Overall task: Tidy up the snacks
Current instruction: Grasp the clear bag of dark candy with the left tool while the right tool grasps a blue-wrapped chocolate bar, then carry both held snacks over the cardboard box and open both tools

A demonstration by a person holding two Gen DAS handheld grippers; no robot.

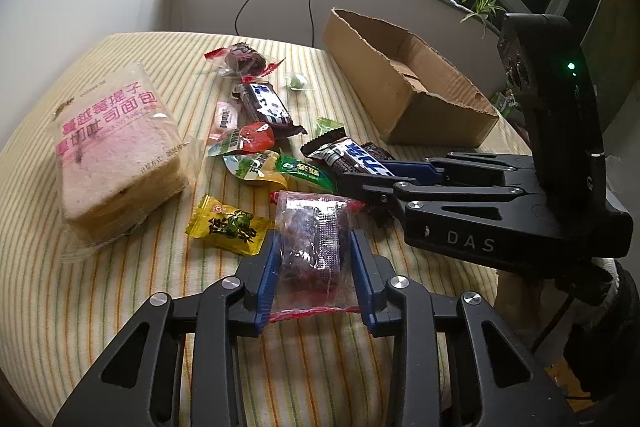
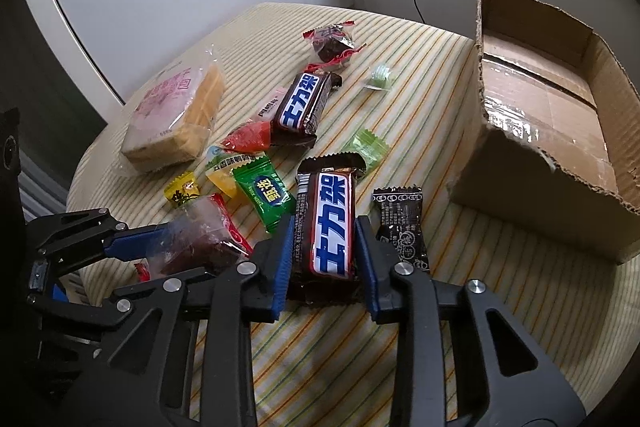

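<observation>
left gripper: my left gripper [image 1: 314,269] is clamped on a clear-wrapped dark cake [image 1: 312,239], blue pads pressing its two long sides so the loose wrapper ends hang free in front and behind.
right gripper: my right gripper [image 2: 322,259] is clenched across the lower half of a chocolate bar [image 2: 326,223], gripped by its narrow sides so the bar points forward, away from the camera.
landmark: the cardboard box [image 2: 532,183] stands open-topped at the right of the striped tablecloth [image 2: 460,75]; its floor looks bare in what i can see, so i judge it the place the snacks are meant to go.
held items: both sit low, near the cloth, on the side of the pile towards me and left of the box; whether either is lifted off the cloth i cannot tell.
rest of the pile: left of the box lie a second chocolate bar [image 2: 306,105], a green candy [image 2: 266,197], a yellow candy [image 1: 228,225], a red packet [image 2: 250,137] and a black sachet [image 2: 400,227] just beside my right pad.
far from the box: the bag of sliced bread [image 1: 116,151] lies at the pile's far left, apart and untouched.
progress: early, by my reading; nearly everything is outside the box.
next: carrying both across over the box's torn rim would call for keeping the two arms from crossing.
</observation>
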